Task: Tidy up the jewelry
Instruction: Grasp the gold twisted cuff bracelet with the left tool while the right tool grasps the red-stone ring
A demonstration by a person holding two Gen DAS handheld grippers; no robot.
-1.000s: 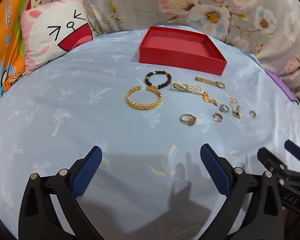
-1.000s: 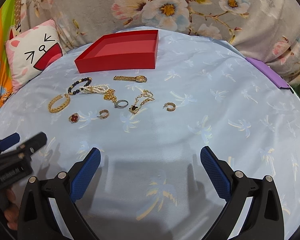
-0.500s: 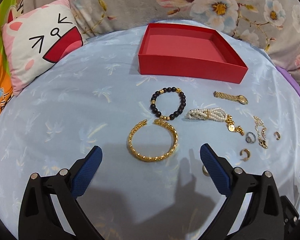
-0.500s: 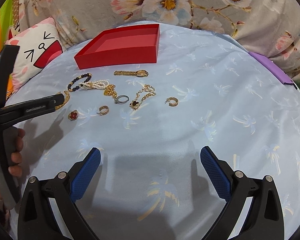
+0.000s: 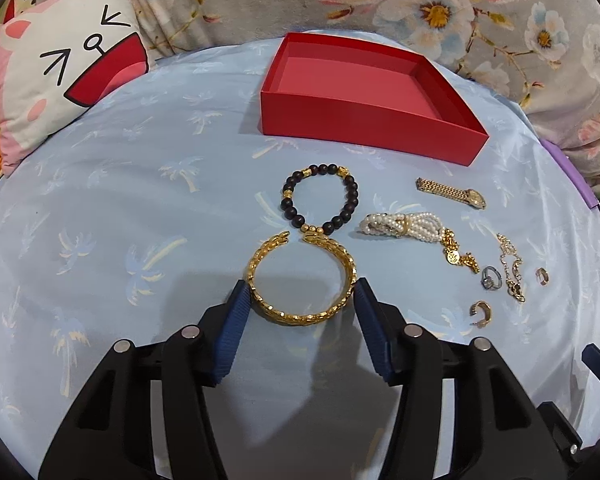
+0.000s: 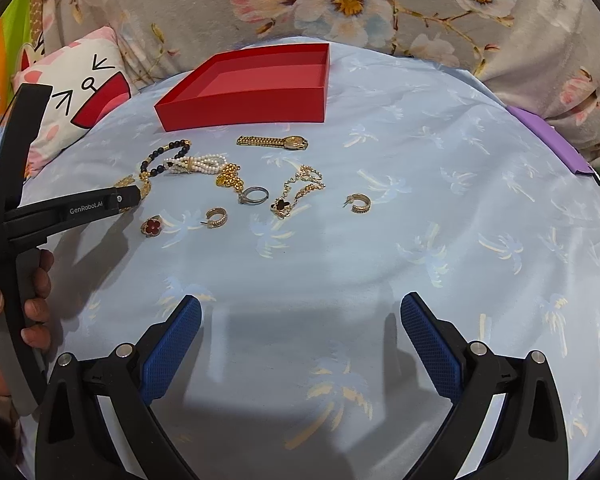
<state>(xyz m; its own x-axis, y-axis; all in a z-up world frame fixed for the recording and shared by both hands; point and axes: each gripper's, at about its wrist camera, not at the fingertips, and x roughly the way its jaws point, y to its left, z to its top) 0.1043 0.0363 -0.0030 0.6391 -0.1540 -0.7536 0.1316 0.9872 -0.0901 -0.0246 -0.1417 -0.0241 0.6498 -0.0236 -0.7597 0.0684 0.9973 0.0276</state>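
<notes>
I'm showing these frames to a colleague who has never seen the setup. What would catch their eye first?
Probably the open gold bangle, lying on the pale blue palm-print cloth between the blue pads of the left gripper, whose jaws have just been closing around it. Behind it stands the empty red box, bright against the cloth. To the bangle's right lies a scatter of jewelry: a black bead bracelet, a pearl bracelet and a gold watch.

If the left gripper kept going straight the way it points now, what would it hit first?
The gold bangle: it already lies between the left gripper's closing jaws, pads at its sides. Beyond it comes the black bead bracelet; contact is hard to judge.
</notes>
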